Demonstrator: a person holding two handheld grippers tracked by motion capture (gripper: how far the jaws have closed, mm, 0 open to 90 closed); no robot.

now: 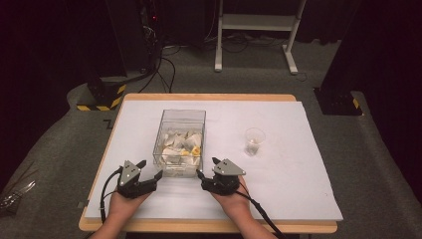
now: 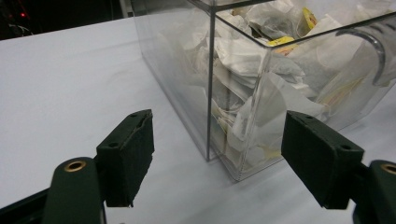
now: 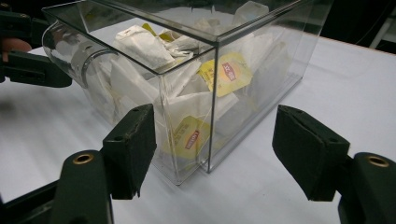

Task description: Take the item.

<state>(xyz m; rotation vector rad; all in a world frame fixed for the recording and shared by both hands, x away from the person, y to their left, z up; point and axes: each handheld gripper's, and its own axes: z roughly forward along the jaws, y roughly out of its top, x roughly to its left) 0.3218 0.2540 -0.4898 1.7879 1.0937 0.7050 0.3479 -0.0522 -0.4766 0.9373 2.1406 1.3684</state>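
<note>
The clear plastic box (image 1: 180,142) stands on the white worktop (image 1: 278,179), a little left of the middle and near your side. It is full of tea bags (image 1: 179,149), white paper ones, some with yellow tags. In the right gripper view you can read a yellow tag (image 3: 227,72) pressed against the near wall, and a rounded clear handle (image 3: 77,56) sits on the box's end wall.

Your left gripper (image 1: 149,170) is just beside the near left corner of the box. Its jaws stand wide apart, with nothing between the pads. In the left gripper view the near vertical edge of the box (image 2: 210,93) rises between the two jaws, but farther off, and the pads do not touch it.

Your right gripper (image 1: 207,167) is just beside the near right corner of the box. Its jaws are also wide apart and hold nothing. In the right gripper view the corner of the box (image 3: 210,107) lies in front of the gap, not touched by the pads. At the left edge of that view you see part of the left gripper (image 3: 28,65) beyond the handle.

To the right of the box, well apart from it, a small clear plastic cup (image 1: 254,142) stands upright on the worktop, with something small at its bottom that I cannot identify.
</note>
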